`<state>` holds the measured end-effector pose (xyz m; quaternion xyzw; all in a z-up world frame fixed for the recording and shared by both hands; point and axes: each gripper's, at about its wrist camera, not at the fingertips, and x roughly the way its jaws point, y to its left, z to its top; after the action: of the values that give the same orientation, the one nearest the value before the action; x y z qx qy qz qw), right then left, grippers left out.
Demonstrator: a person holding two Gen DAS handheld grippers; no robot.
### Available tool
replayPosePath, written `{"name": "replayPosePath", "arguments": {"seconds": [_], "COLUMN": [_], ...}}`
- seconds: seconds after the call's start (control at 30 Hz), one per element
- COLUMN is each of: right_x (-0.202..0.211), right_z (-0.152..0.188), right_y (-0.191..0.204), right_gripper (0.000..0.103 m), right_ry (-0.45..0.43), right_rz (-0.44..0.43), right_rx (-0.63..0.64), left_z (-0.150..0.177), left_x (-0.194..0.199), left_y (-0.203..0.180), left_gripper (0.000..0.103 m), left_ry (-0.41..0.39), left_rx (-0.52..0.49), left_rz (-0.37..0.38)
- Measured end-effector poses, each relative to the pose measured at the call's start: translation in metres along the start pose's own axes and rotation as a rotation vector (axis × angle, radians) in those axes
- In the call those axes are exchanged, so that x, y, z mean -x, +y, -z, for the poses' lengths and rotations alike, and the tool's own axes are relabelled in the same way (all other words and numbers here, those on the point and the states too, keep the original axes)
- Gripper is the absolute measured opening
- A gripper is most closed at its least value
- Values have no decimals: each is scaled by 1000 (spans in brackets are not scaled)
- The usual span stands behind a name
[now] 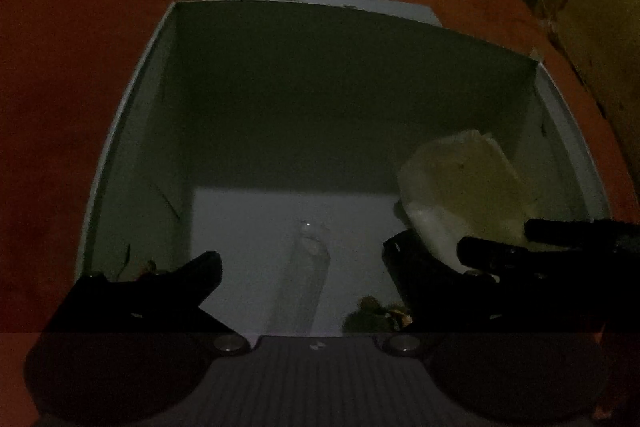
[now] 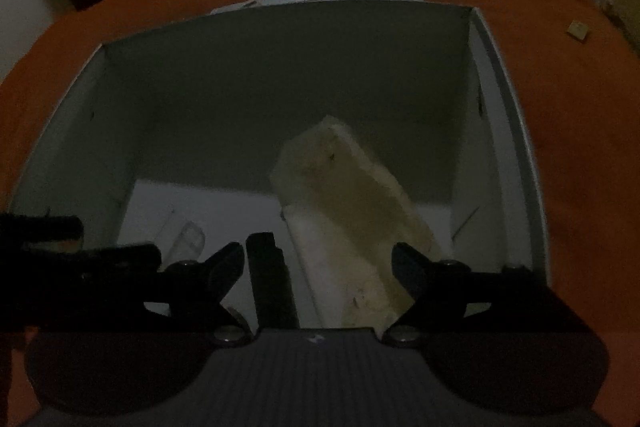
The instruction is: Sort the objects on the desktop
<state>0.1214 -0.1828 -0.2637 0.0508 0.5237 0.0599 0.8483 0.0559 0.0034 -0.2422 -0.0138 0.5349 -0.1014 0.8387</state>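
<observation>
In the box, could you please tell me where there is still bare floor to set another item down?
The box floor is bare along the far wall and left wall, beyond the clear tube. The right side is crowded: a pale foam block leans there, beside a black bar.

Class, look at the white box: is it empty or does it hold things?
Not empty: the box holds a pale block and a clear tube.

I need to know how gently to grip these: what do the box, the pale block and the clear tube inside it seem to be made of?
Box: likely matte white cardboard, thin straight walls.
Pale block: probably foam, dull, stained, with crumbly edges.
Clear tube: transparent plastic or glass; the dim light leaves it open.
</observation>
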Motion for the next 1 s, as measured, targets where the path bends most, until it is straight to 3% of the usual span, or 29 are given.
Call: {"name": "replayPosePath", "arguments": {"seconds": [1.0], "right_x": [-1], "right_z": [1], "right_y": [1], "right_gripper": [84], "right_ry": [2], "right_rz": [-6], "right_rx": [5], "left_z": [8], "left_x": [0], "left_y": [1], "left_gripper": [102], "left_ry": [31], "left_rx": [13], "left_rz": [15]}}
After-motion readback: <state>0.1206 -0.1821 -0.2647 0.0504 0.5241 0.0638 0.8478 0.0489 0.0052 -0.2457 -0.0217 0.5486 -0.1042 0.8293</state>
